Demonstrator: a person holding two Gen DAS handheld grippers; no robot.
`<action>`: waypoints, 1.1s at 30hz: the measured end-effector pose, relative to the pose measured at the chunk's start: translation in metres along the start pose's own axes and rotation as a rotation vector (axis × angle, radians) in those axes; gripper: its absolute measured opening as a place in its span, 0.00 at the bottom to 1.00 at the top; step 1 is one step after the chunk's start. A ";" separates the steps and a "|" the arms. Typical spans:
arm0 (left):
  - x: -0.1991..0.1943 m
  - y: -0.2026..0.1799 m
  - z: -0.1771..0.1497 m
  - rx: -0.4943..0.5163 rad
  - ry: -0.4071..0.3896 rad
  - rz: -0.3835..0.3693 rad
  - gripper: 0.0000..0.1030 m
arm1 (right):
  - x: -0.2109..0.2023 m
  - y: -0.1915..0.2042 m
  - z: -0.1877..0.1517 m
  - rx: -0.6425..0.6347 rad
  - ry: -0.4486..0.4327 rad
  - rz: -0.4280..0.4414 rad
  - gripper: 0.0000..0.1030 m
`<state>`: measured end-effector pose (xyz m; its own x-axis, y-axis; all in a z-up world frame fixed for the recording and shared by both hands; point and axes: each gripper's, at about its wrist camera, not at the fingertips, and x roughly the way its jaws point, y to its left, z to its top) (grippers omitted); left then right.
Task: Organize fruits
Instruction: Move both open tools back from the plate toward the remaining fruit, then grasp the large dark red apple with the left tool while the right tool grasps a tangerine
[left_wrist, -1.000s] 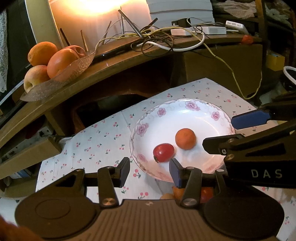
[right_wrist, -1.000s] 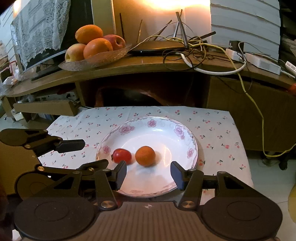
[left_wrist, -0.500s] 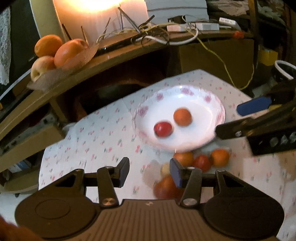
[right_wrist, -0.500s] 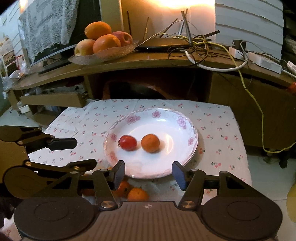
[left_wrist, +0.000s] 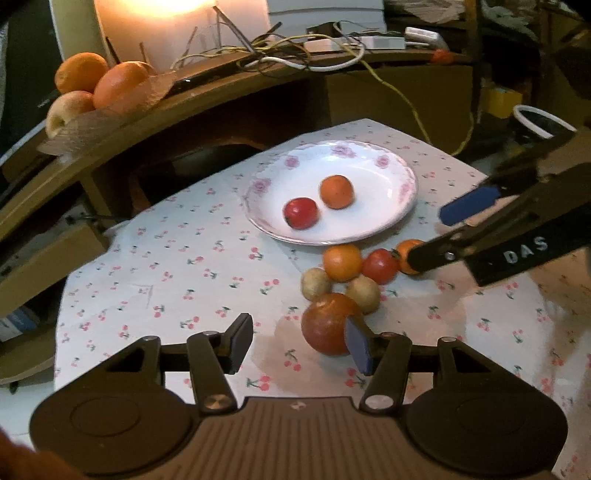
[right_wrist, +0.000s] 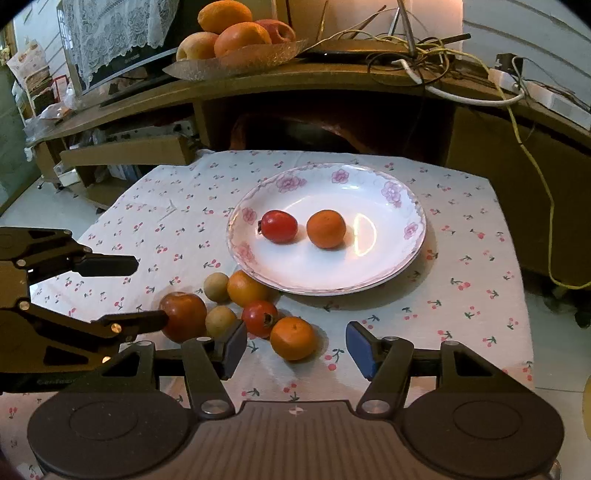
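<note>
A white floral plate (left_wrist: 388, 210) (right_wrist: 388, 266) on the cherry-print cloth holds a red fruit (left_wrist: 300, 213) (right_wrist: 277, 226) and an orange one (left_wrist: 336, 191) (right_wrist: 326, 228). In front of it lies a loose cluster: a big red apple (left_wrist: 325, 323) (right_wrist: 183, 315), two pale round fruits (left_wrist: 316, 283) (right_wrist: 216, 286), oranges (left_wrist: 342, 262) (right_wrist: 293, 338) and a small red fruit (left_wrist: 380, 266) (right_wrist: 259, 318). My left gripper (left_wrist: 299, 341) is open, its right finger beside the apple. My right gripper (right_wrist: 295, 345) is open, with the near orange just ahead of its jaws.
A wooden shelf behind the table carries a glass dish (right_wrist: 236, 59) of large fruit (left_wrist: 122, 86) and tangled cables (right_wrist: 424, 48). A yellow cable (right_wrist: 546, 206) hangs at the right. The table edge drops to the floor on the right (right_wrist: 546, 332).
Both grippers have pulled back and up from the plate. The loose fruit cluster in front of the plate has come into view. Both stay open.
</note>
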<state>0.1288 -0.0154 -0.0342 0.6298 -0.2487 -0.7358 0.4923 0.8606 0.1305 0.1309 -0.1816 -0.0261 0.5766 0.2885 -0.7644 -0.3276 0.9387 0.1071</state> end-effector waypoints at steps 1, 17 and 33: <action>0.000 -0.001 -0.001 0.005 0.000 -0.011 0.59 | 0.001 0.000 0.000 -0.004 0.003 -0.001 0.60; 0.023 -0.010 0.000 0.047 0.027 -0.089 0.60 | 0.020 -0.001 -0.002 -0.047 0.055 0.029 0.60; 0.034 -0.003 -0.003 0.025 0.029 -0.086 0.60 | 0.030 -0.002 -0.003 -0.080 0.051 0.027 0.53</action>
<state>0.1470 -0.0253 -0.0621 0.5673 -0.3082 -0.7637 0.5591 0.8250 0.0825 0.1471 -0.1757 -0.0516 0.5285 0.3016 -0.7936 -0.4023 0.9121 0.0787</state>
